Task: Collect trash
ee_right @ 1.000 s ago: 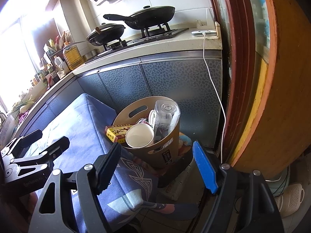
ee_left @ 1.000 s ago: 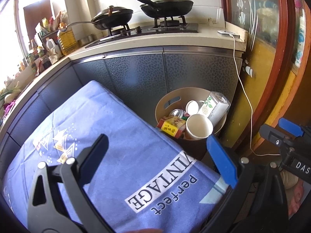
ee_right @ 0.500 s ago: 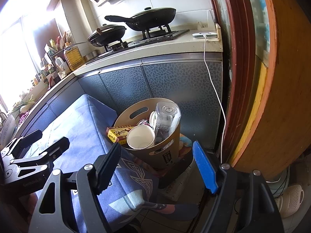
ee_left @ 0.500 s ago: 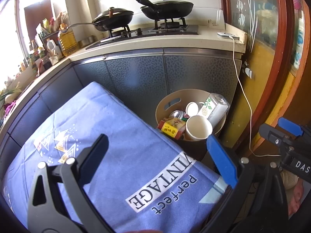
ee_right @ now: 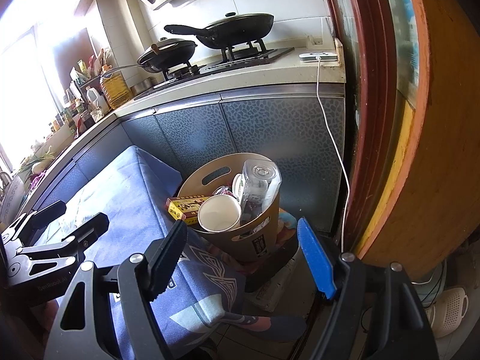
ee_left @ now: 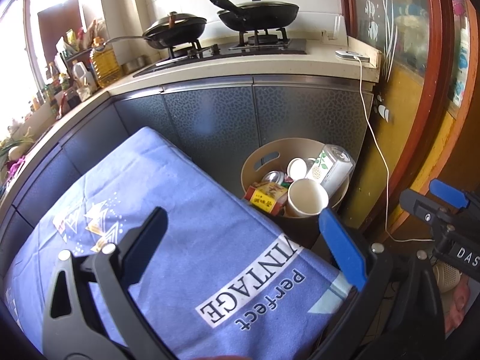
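Note:
A tan bin (ee_left: 261,157) (ee_right: 267,228) stands on the floor against the kitchen cabinets, beside a table under a blue cloth (ee_left: 168,210) (ee_right: 129,198). It holds a white paper cup (ee_left: 306,198) (ee_right: 219,217), a red and yellow box (ee_left: 265,195) (ee_right: 186,205), a clear plastic bottle (ee_left: 330,165) (ee_right: 258,186), a can and another cup. My left gripper (ee_left: 243,240) hovers open over the cloth, short of the bin, with nothing between its fingers. My right gripper (ee_right: 241,249) is open too, empty, just in front of the bin. The left gripper (ee_right: 60,225) also shows in the right wrist view.
Two black pans (ee_left: 258,15) sit on the stove (ee_left: 228,49) above the cabinets. A white cable (ee_right: 333,138) hangs from a device on the counter down past the bin. A red-framed door (ee_right: 390,120) stands at the right. Bottles crowd the counter (ee_left: 75,72) at the left.

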Demonstrator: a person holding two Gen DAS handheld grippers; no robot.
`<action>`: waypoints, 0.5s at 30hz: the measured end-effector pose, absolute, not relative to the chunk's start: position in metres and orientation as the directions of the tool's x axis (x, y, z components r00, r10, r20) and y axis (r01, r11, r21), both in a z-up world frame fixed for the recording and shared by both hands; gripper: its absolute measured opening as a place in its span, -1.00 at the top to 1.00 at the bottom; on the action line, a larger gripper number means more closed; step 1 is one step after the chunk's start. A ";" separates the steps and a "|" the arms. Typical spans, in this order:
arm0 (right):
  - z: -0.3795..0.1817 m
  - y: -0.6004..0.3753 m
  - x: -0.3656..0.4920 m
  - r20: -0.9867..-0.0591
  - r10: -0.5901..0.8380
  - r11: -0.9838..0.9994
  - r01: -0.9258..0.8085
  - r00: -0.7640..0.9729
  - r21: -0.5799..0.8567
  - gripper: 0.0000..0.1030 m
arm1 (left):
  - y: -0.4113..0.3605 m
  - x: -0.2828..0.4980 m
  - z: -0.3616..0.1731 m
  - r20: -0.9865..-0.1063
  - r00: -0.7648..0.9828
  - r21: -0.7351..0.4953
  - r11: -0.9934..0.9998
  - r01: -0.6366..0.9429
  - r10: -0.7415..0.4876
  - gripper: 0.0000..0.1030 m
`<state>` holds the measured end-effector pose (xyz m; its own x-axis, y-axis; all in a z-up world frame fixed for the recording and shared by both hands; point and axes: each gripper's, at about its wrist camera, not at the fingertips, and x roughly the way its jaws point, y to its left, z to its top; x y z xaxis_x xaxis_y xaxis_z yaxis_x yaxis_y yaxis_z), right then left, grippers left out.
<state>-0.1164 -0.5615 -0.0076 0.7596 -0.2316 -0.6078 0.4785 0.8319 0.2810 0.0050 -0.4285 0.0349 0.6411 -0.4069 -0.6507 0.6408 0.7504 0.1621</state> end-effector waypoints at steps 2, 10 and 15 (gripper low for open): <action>-0.008 -0.561 -0.117 -0.608 -0.232 0.832 0.479 0.760 0.281 -0.46 | -0.429 0.005 0.035 -0.650 0.641 0.162 0.751 0.641 -0.407 -0.89; -0.007 -0.561 -0.114 -0.608 -0.230 0.833 0.477 0.760 0.280 -0.46 | -0.428 0.005 0.035 -0.652 0.640 0.160 0.751 0.640 -0.407 -0.89; -0.008 -0.562 -0.114 -0.609 -0.230 0.834 0.476 0.760 0.280 -0.46 | -0.425 0.006 0.035 -0.658 0.627 0.136 0.753 0.644 -0.417 -0.88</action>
